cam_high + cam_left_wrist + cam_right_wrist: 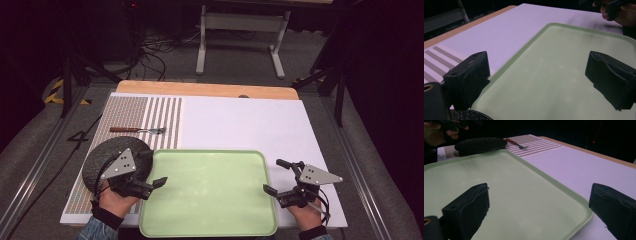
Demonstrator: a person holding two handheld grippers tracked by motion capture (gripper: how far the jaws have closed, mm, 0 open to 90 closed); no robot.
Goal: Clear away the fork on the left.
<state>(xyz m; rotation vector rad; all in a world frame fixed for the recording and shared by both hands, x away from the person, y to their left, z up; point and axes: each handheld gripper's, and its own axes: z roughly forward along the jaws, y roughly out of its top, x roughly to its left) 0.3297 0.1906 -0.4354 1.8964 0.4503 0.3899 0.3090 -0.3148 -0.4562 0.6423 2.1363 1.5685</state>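
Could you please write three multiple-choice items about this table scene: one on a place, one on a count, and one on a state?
1. Where does the wooden-handled metal fork lie?
A. on the striped part of the mat, beyond the dark round plate
B. inside the pale green plastic tray
C. on the floor

2. How many forks are on the table?
A. one
B. two
C. three

3. In what state are the left tongs and the right tongs?
A. both shut on the fork
B. both open and holding nothing
C. the left ones shut on the plate

Right letters:
1 A, since the high view shows the fork on the stripes behind the plate.
2 A, since one fork is visible.
3 B, since each gripper view shows its jaws wide apart with bare tray between them.
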